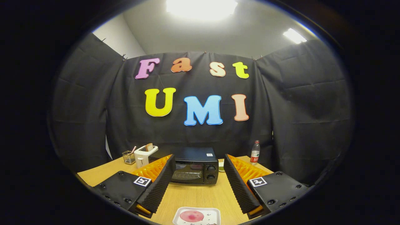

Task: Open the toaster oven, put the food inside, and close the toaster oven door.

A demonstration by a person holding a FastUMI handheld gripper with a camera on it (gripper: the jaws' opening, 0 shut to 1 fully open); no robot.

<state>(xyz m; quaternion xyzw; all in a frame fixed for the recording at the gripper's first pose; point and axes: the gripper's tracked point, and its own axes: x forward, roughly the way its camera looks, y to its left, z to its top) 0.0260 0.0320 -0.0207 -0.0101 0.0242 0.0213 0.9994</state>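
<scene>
The hand-held gripper (197, 184) is held above the bench (193, 195) with its two fingers spread wide and nothing between them. The toaster oven (190, 165) is seen at twelve o'clock from the fingers, beyond their tips and framed in the gap between them, its door shut and facing the gripper; its long axis runs from nine o'clock to three o'clock, square across the line of approach. Two knobs (211, 172) are stacked at the three o'clock end of its front. The food (192, 216), a round pinkish piece, lies on a white tray (212, 214) at six o'clock, nearer than the fingertips and low between the fingers, well apart from the oven. The opening of the door is judged to be the step in hand, and it is thought to call for a straight advance toward twelve o'clock; only one hand-held gripper is available, so no choice of side arises. Counted: one toaster oven, one tray, one piece of food. Also on the bench are one white pop-up toaster (144, 155) and one wire basket (128, 157) at about ten o'clock, and one water bottle (255, 152) at about one o'clock; a small dish (221, 167) just beside the oven is too hidden to be told
</scene>
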